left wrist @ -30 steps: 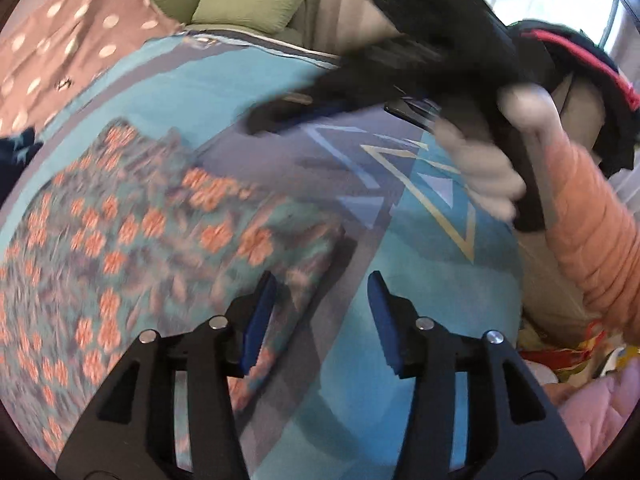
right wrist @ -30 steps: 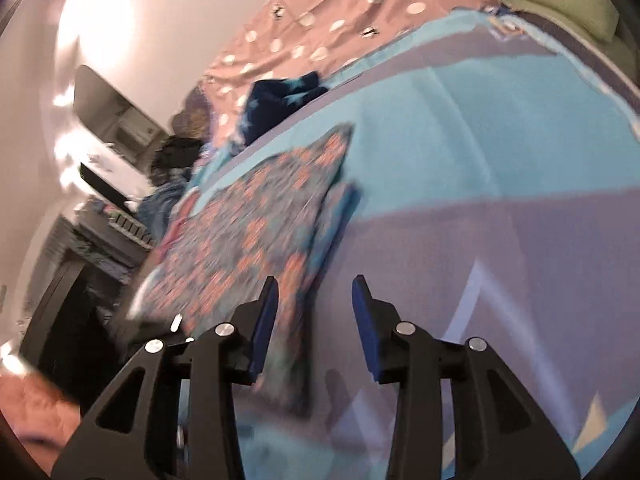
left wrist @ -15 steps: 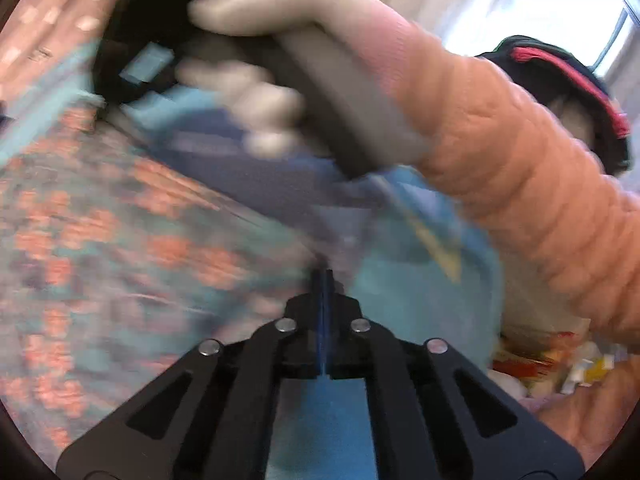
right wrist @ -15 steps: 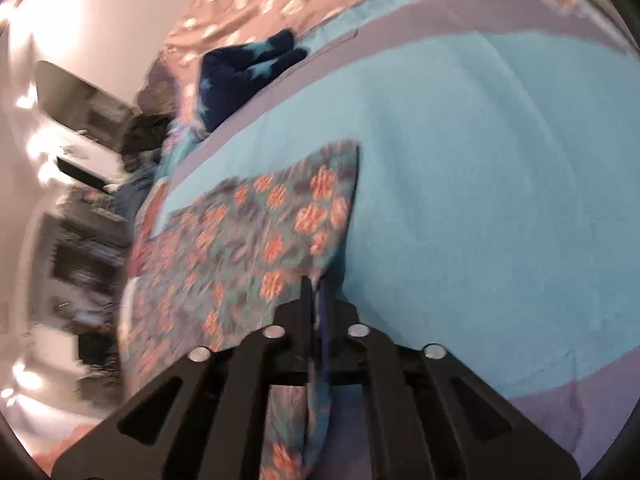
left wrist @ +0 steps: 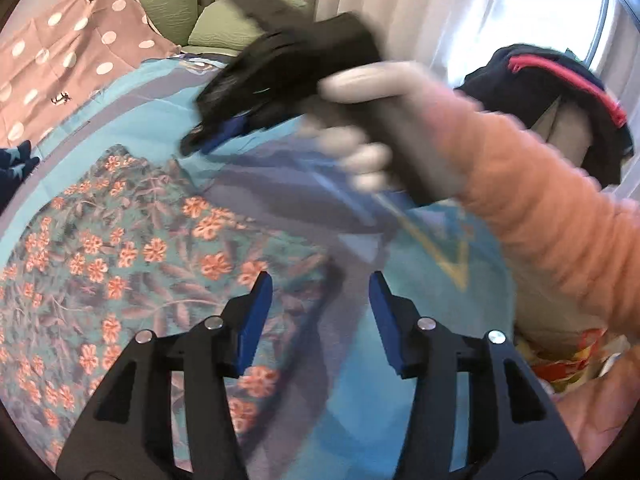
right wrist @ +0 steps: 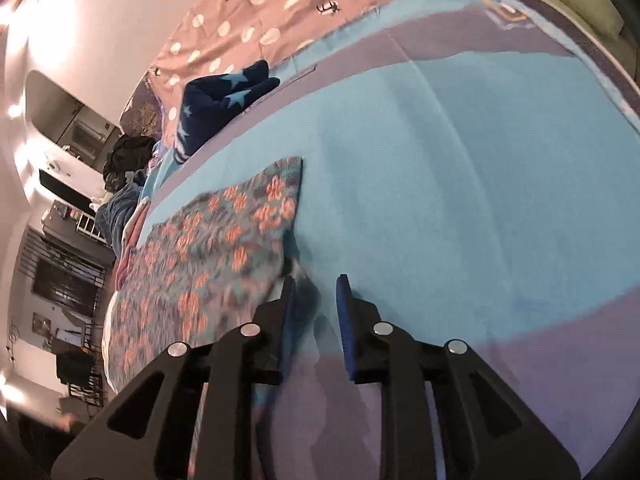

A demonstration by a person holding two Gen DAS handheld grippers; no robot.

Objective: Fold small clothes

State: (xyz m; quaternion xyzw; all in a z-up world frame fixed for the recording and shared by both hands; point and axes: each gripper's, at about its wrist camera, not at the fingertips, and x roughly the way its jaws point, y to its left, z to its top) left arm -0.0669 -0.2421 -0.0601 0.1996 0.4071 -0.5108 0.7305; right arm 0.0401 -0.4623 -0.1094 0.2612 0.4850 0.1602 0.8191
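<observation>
**Both claws parted over the floral cloth**

We see the floral garment [left wrist: 132, 248] lying flat on the blue blanket [left wrist: 432, 280], left of our left gripper [left wrist: 318, 312], whose jaws gape wide, holding nothing. Our right gripper [right wrist: 314, 312] stands moderately parted, empty, at the garment's edge.

Left wrist view: mounted behind the left tongs [left wrist: 316, 312], looking forward and down, close over the bed with the turquoise and lilac cover [left wrist: 420, 288], toward curtains and a bright window.

Right wrist view: mounted behind the right tongs [right wrist: 314, 312], low and near the same cover [right wrist: 440, 168], rolled sideways, facing the room wall.

Shared by both: the teal folded cloth with orange flowers [left wrist: 132, 256] [right wrist: 212, 248], the cover, and the pink white-dotted fabric [left wrist: 60, 60] [right wrist: 280, 8].
</observation>
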